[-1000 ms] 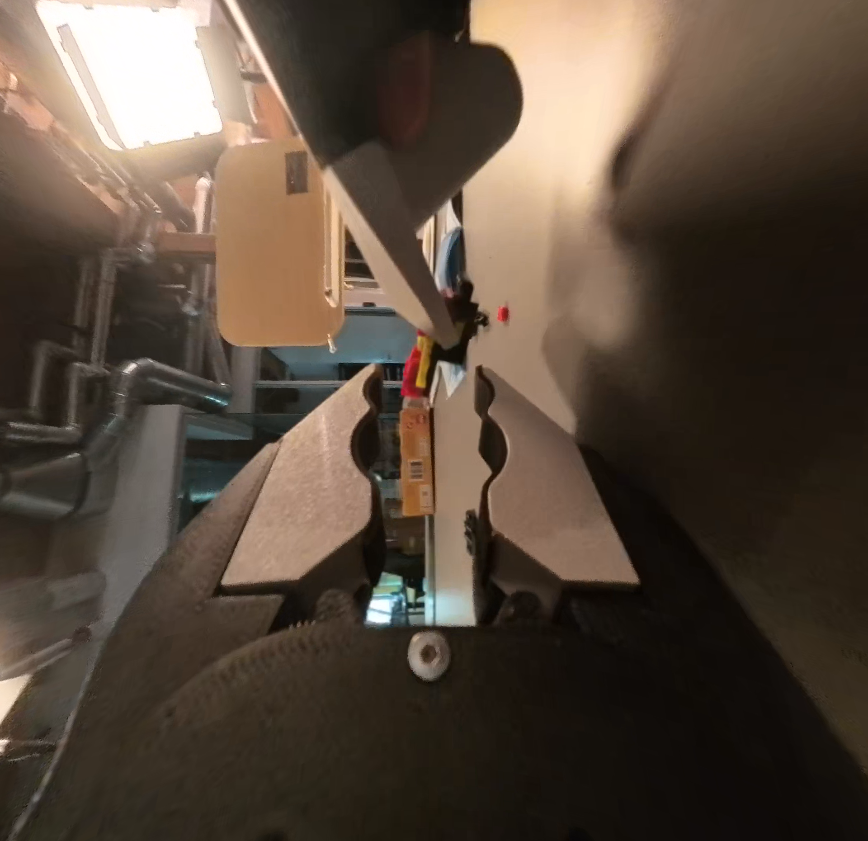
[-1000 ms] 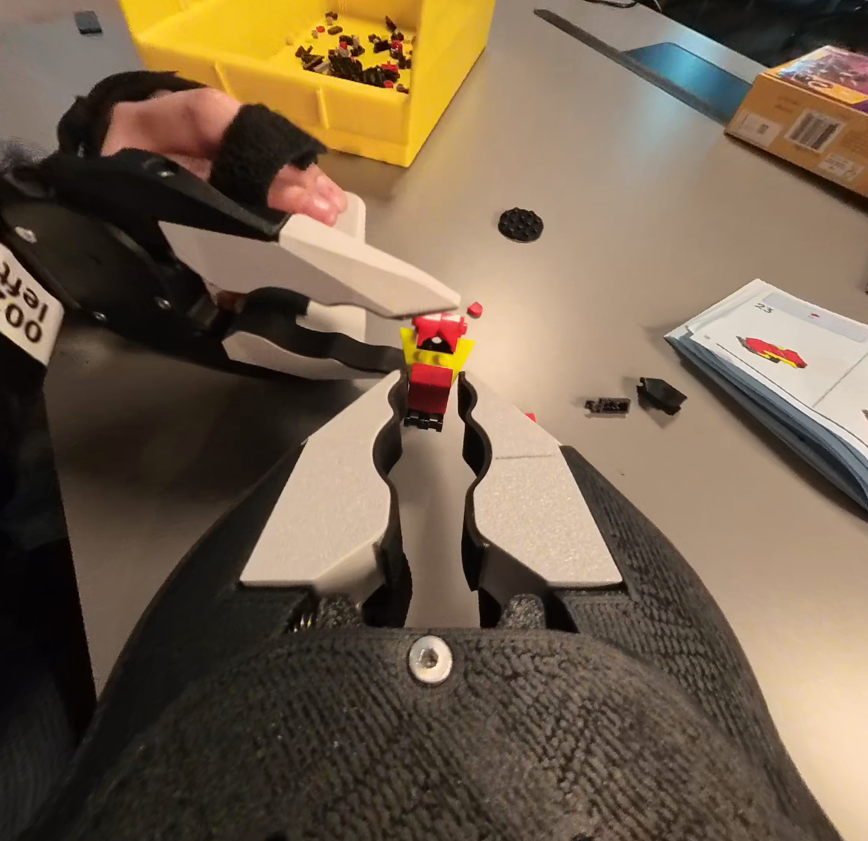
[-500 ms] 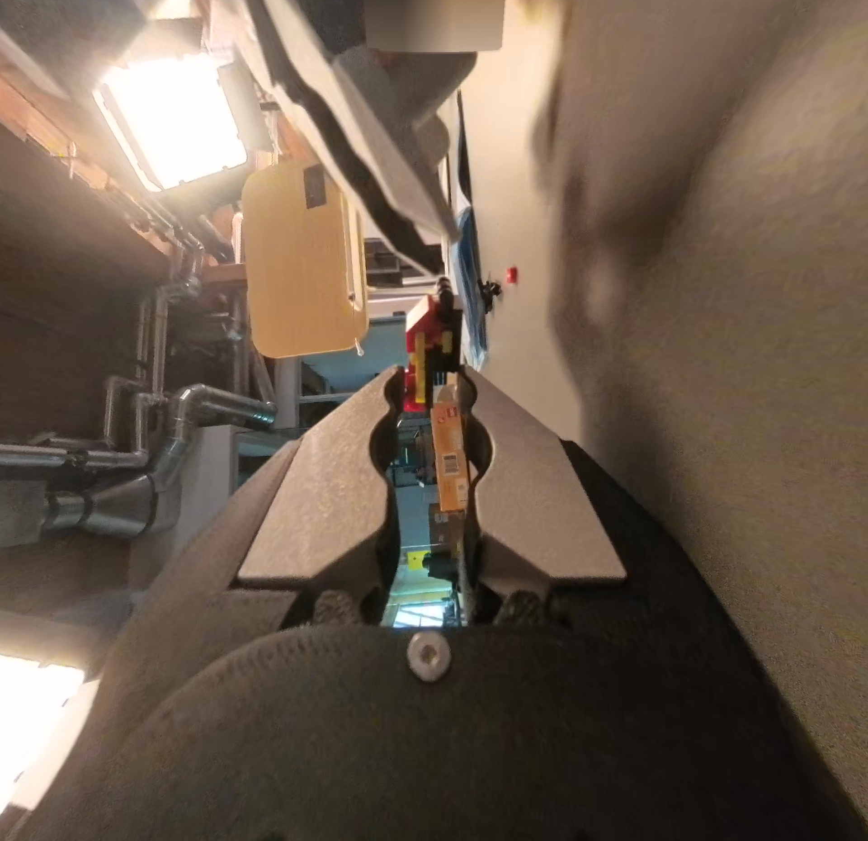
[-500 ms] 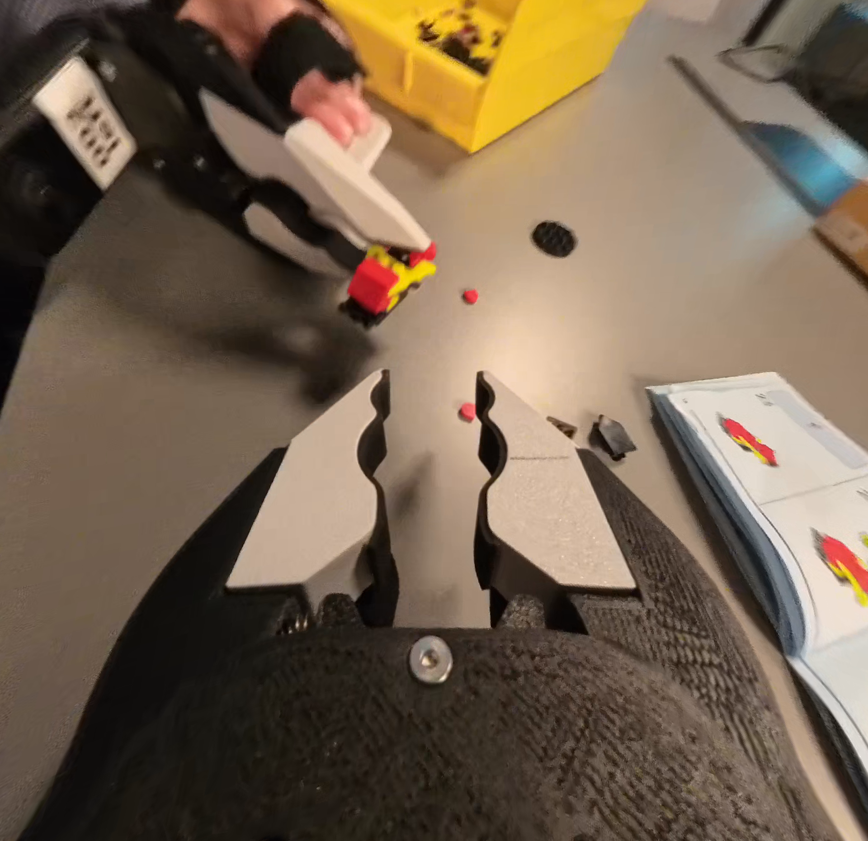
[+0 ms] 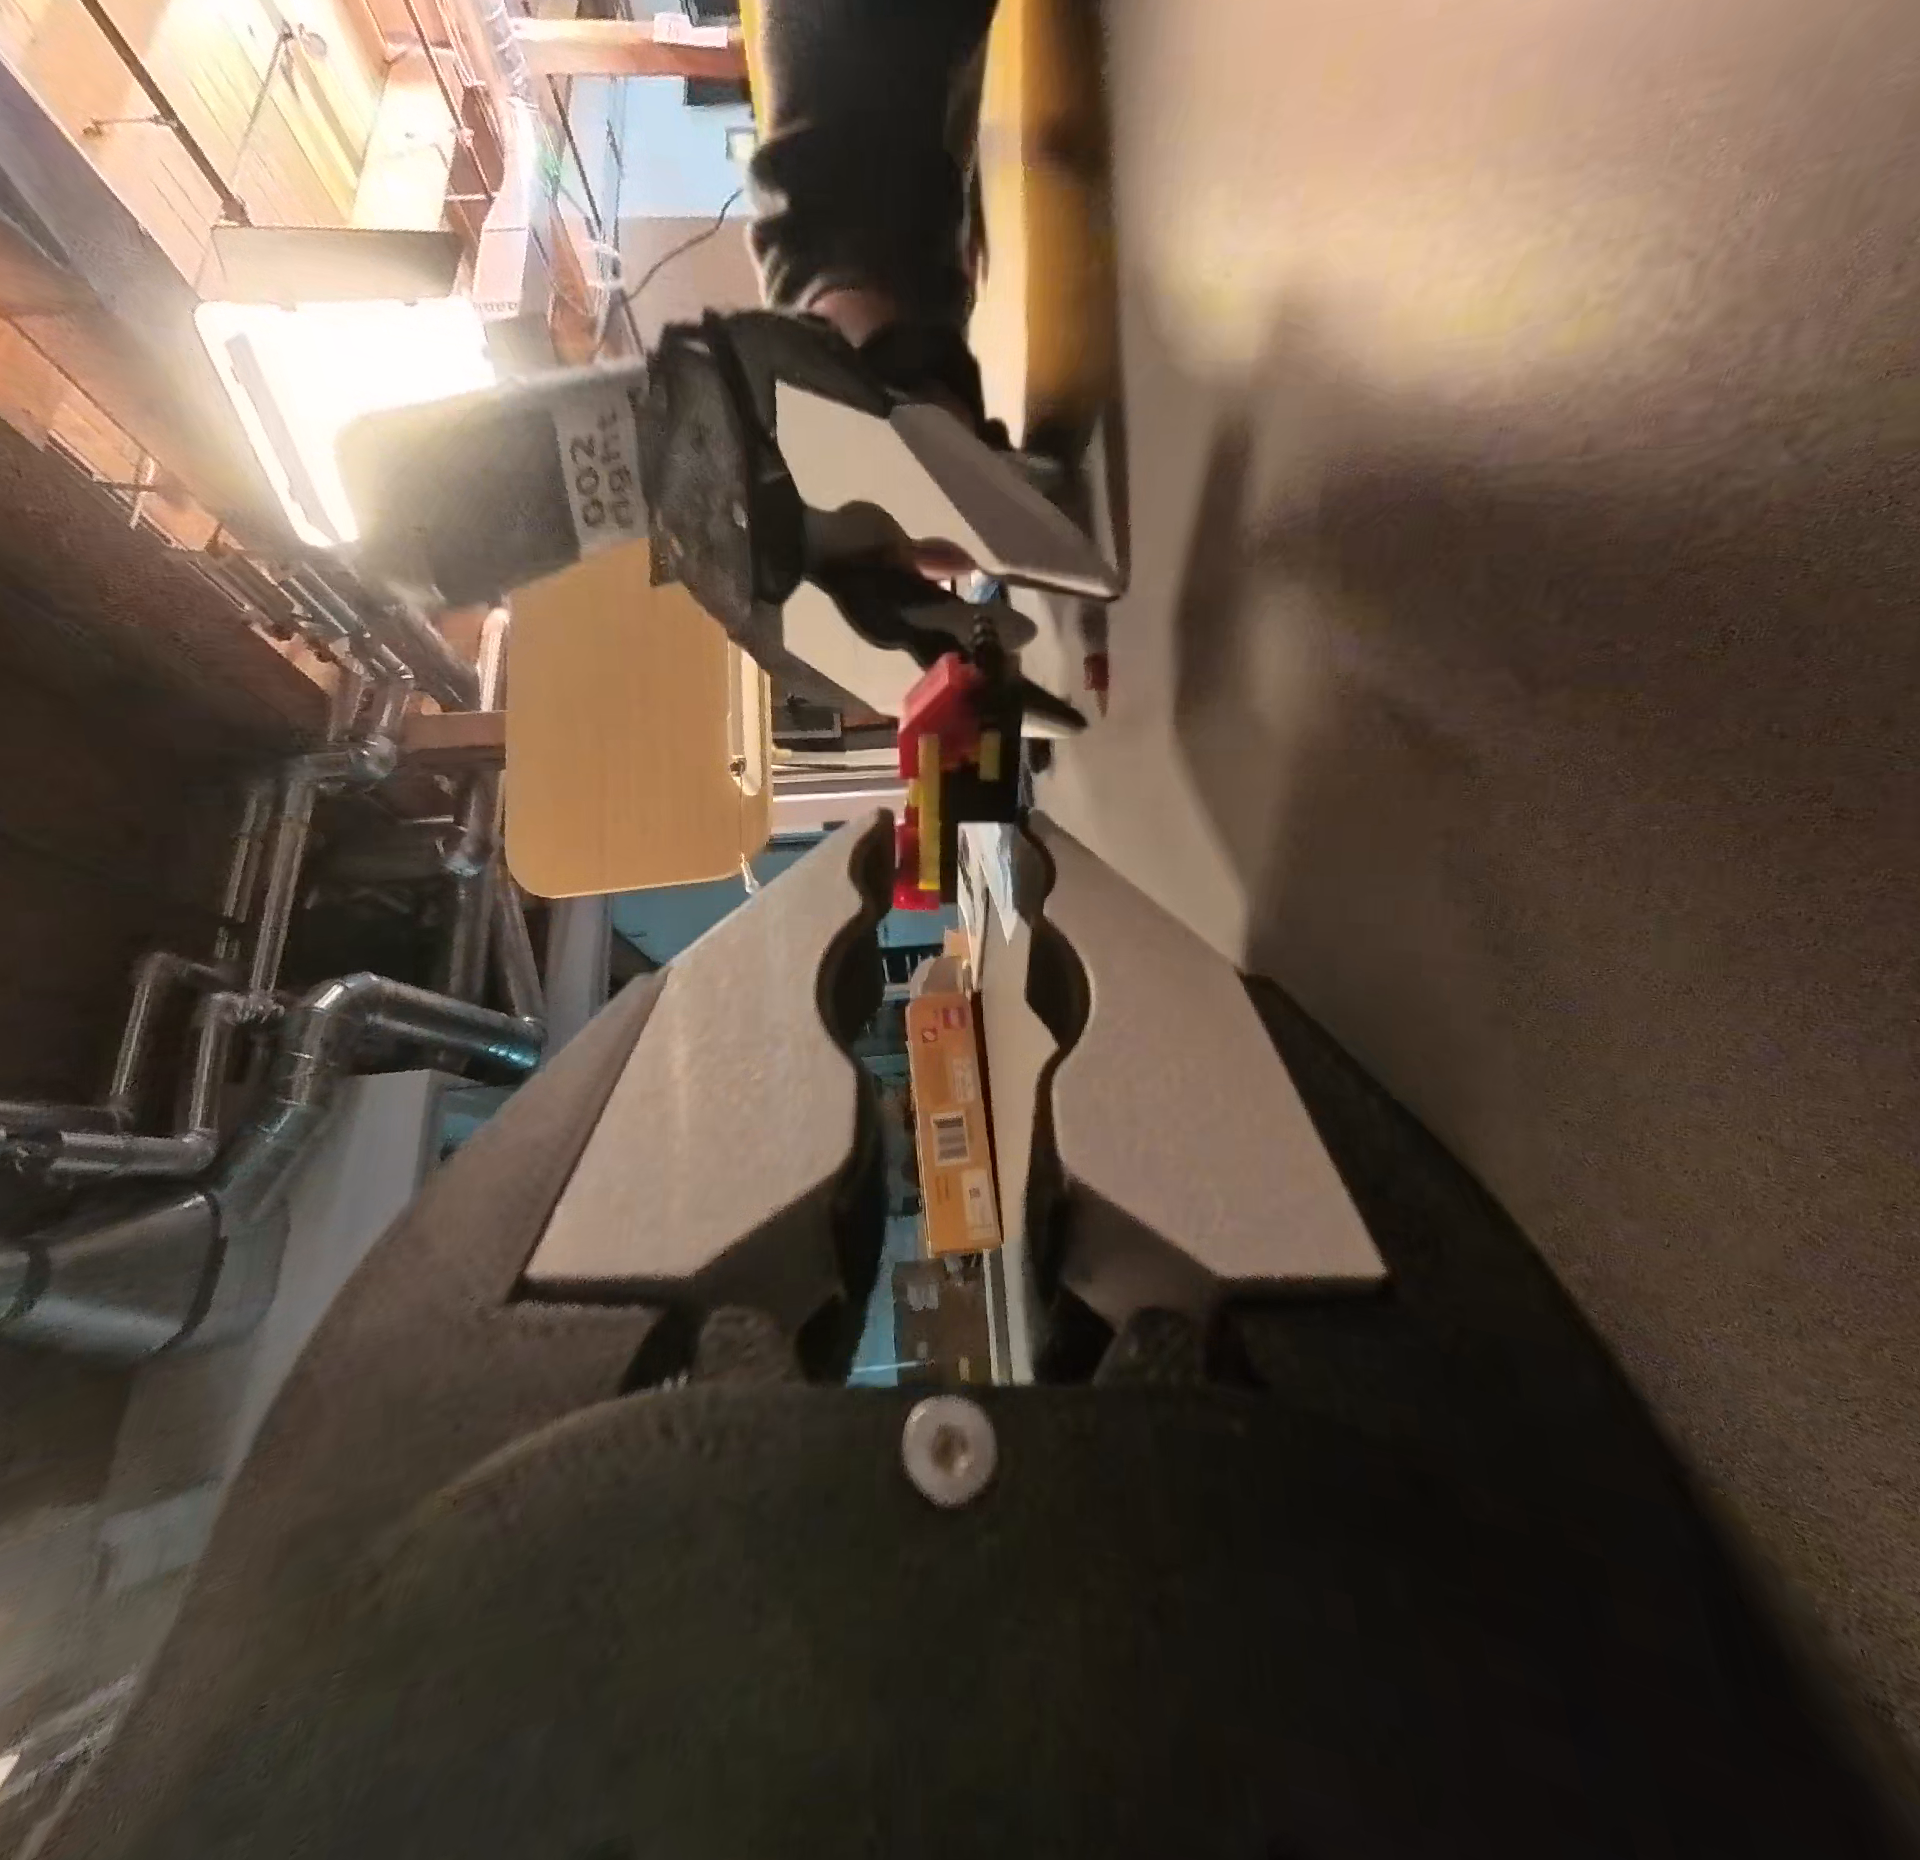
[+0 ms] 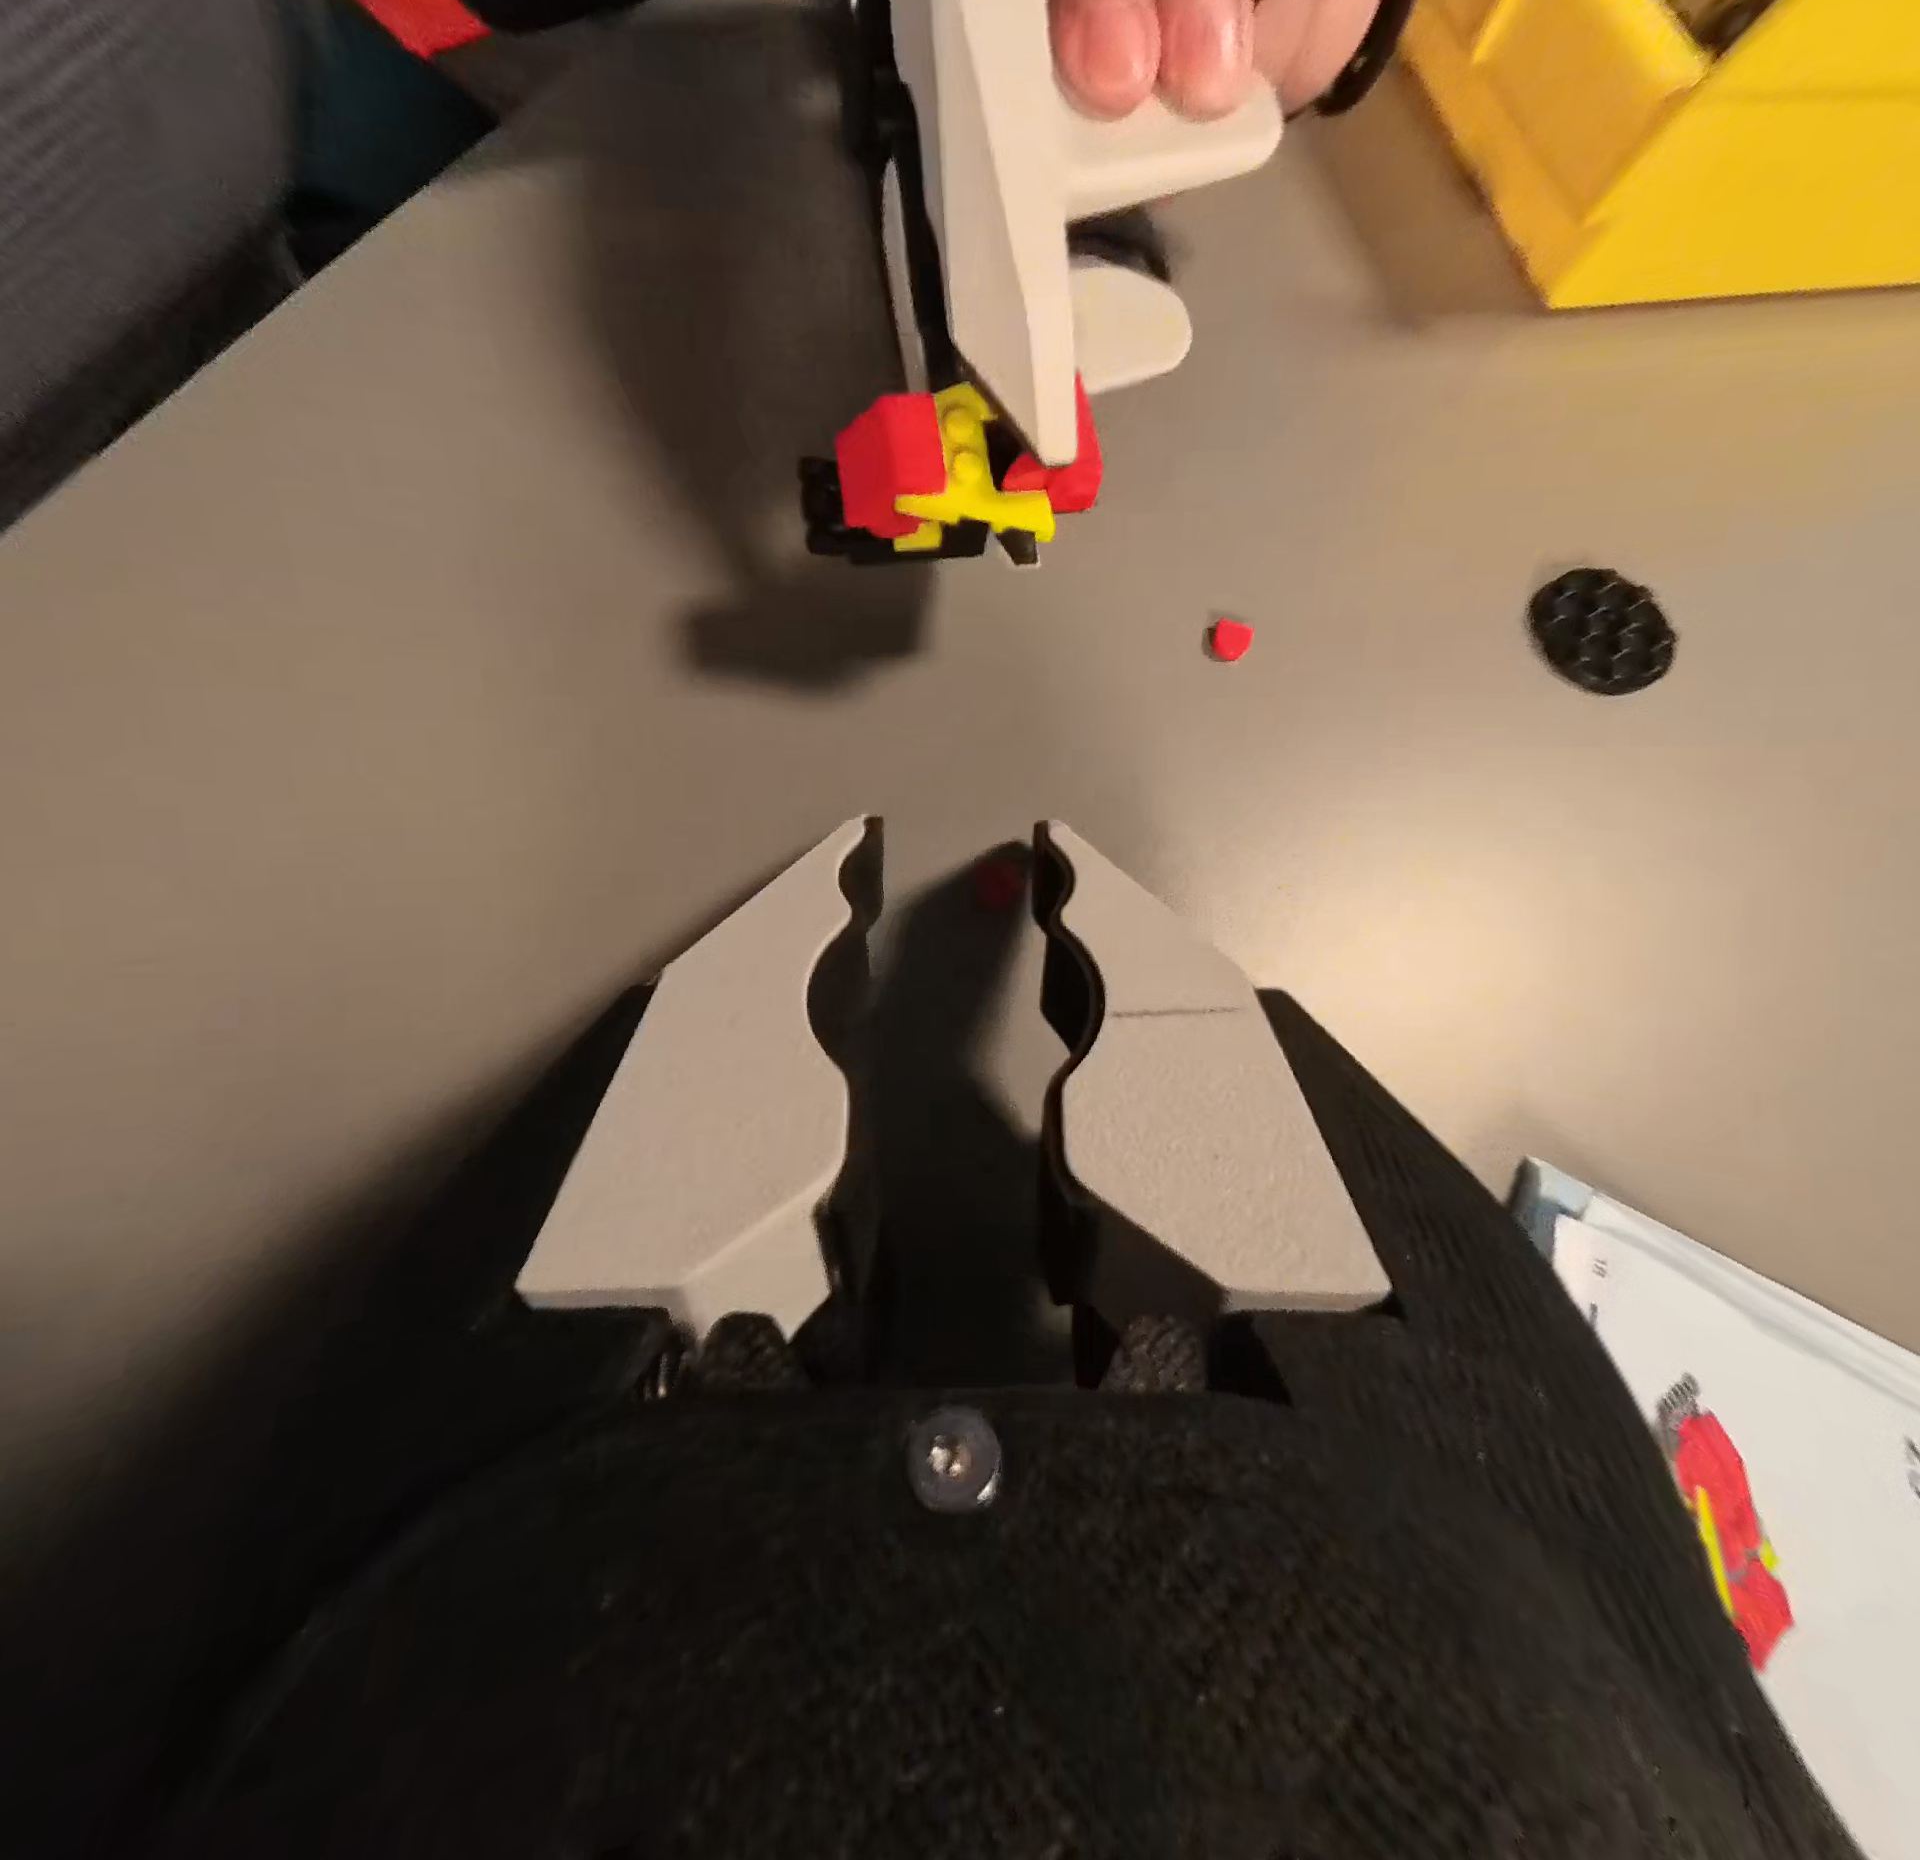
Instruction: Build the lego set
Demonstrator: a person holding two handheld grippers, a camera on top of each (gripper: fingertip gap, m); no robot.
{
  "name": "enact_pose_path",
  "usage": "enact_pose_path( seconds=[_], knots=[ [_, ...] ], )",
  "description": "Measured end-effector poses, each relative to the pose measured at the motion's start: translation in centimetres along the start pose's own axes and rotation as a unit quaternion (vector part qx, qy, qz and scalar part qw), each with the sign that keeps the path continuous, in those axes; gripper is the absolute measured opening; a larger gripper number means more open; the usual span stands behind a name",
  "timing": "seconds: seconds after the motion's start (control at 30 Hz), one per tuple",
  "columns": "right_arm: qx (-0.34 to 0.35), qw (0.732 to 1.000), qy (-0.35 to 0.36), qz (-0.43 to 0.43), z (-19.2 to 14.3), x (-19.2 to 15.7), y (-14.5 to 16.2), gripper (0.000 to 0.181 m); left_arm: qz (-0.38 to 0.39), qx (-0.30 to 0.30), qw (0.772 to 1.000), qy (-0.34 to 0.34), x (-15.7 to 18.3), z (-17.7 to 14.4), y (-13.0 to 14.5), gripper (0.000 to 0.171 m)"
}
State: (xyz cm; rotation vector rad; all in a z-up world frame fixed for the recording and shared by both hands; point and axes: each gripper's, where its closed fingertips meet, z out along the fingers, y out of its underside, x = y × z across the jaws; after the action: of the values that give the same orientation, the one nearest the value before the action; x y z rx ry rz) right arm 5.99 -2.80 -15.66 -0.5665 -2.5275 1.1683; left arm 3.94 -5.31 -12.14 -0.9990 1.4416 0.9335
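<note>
The small red, yellow and black lego model [image 6: 951, 480] hangs above the grey bench [image 6: 416, 667], pinched at its right end between the pale fingers of the left hand-held gripper [image 6: 1023, 449], which reaches down from the top of the right wrist view with a person's bare fingertips [image 6: 1153, 34] on its trigger. In the left wrist view the same model [image 5: 951, 771] sits at the tips of that gripper [image 5: 956, 854], whose fingers press on it. Right of the model on the bench lies a tiny red lego piece [image 6: 1229, 639], and further right a round black studded plate [image 6: 1601, 630]. A yellow plastic bin [image 6: 1714, 148] stands well right of the model and beyond it. The right hand-held gripper [image 6: 956, 834] hovers nearer the camera than the model, jaws spread and empty, a second small red piece [image 6: 1000, 883] on the bench between its tips. A white instruction booklet [image 6: 1766, 1395] lies far right of the model, at the near edge.
</note>
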Motion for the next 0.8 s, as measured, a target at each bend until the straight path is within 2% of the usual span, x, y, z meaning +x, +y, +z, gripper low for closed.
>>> enact_pose_path(
  seconds=[0.2, 0.5, 0.63, 0.67, 0.8],
  knots=[
    [-0.002, 0.999, -0.051, 0.014, -0.4, 0.0, 0.5, 0.02, 0.0, 0.009, 1.0, 0.001, 0.0, 0.1, 0.0, 0.022],
    [-0.004, 0.999, -0.034, 0.015, -0.6, 0.4, 0.7, 0.006, -0.005, 0.006, 1.0, 0.006, 0.2, 0.1, 0.2, 0.021],
    [-0.005, 0.999, -0.019, 0.029, -0.6, 0.8, 0.6, 0.005, -0.003, 0.003, 1.0, 0.005, 0.1, 0.1, 0.3, 0.021],
    [0.004, 1.0, -0.006, 0.029, -0.8, 1.1, 0.1, 0.005, 0.001, 0.0, 1.0, 0.003, 0.1, 0.1, 0.3, 0.021],
    [0.087, 0.996, 0.002, 0.026, -1.9, 1.1, -5.3, 0.005, 0.017, -0.015, 1.0, -0.009, -0.2, 0.3, 0.6, 0.021]
  ],
)
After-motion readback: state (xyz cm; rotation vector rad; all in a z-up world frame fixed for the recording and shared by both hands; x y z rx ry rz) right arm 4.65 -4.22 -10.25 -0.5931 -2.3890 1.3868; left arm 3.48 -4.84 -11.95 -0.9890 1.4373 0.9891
